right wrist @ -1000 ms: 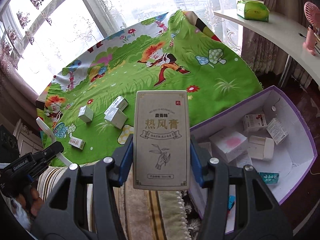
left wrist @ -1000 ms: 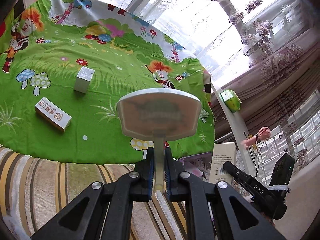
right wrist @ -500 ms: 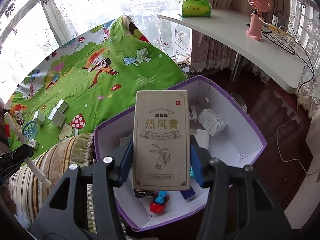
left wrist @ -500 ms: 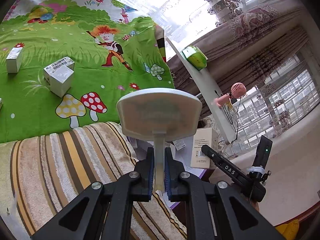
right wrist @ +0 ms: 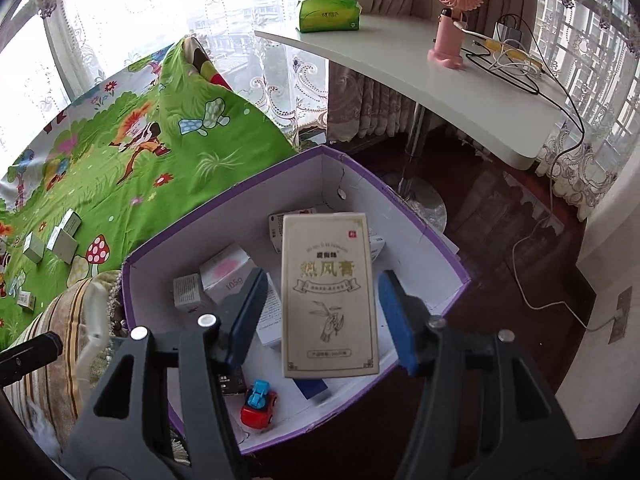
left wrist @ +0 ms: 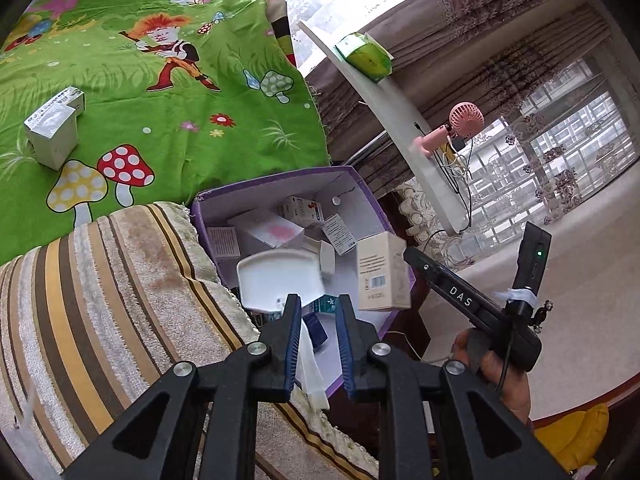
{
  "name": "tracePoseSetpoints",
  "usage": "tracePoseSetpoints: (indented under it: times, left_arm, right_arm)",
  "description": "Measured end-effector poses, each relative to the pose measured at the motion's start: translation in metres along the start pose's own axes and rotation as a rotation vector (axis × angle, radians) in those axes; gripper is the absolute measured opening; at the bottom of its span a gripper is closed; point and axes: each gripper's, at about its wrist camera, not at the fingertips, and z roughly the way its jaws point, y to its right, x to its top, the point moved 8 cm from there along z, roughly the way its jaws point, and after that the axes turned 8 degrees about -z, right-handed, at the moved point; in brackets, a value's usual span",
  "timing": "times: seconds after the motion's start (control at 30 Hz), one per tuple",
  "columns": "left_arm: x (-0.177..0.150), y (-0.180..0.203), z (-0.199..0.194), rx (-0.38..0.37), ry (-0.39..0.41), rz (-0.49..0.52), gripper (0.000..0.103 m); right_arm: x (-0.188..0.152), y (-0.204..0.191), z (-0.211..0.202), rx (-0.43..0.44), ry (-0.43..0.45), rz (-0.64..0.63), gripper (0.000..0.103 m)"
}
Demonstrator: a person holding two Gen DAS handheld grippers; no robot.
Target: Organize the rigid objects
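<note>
My left gripper (left wrist: 319, 302) hangs over the near corner of the purple box (left wrist: 276, 185). Its jaws are opening. A white plastic paddle (left wrist: 280, 280) has tipped forward between them, its handle leaning on the left pad only. My right gripper (right wrist: 320, 280) is above the same purple box (right wrist: 424, 226), and its jaws are opening too. A beige carton with Chinese lettering (right wrist: 330, 296) hangs between them with a gap on each side. The left wrist view shows that beige carton (left wrist: 382, 276) over the box's right wall. Several small cartons and a red toy car (right wrist: 259, 404) lie inside.
A green cartoon sheet (left wrist: 160, 120) with a few small white cartons (left wrist: 52, 132) covers the bed to the left. A striped blanket (left wrist: 120, 300) lies by the box. A white desk (right wrist: 400, 64) with a pink fan (right wrist: 452, 20), a tissue pack and cables stands behind.
Both grippers have swung from over the bed to above the purple box. Both pairs of jaws have parted. The paddle has tipped down into the box, and the beige carton has slid lower.
</note>
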Motion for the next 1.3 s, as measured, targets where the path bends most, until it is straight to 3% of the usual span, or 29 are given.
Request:
tracePoseSetpoints:
  times: [0.07, 0.3, 0.67, 1.03, 1.3]
  left_arm:
    - [0.002, -0.002, -0.003, 0.001, 0.01, -0.008, 0.028]
    - [0.011, -0.013, -0.016, 0.04, 0.065, -0.014, 0.03]
    - [0.034, -0.048, -0.059, 0.142, 0.201, -0.029, 0.048]
    - [0.047, -0.126, -0.126, 0.279, 0.301, -0.107, 0.068]
    - [0.052, -0.185, -0.166, 0.391, 0.318, -0.15, 0.078]
  right_arm:
    - [0.0, -0.001, 0.0, -0.001, 0.0, -0.003, 0.073]
    - [0.001, -0.012, -0.001, 0.03, 0.002, -0.011, 0.075]
    - [0.004, -0.039, -0.004, 0.07, 0.001, -0.057, 0.077]
    - [0.005, -0.086, -0.008, 0.144, -0.003, -0.127, 0.081]
    - [0.007, -0.13, 0.001, 0.196, -0.021, -0.188, 0.083]
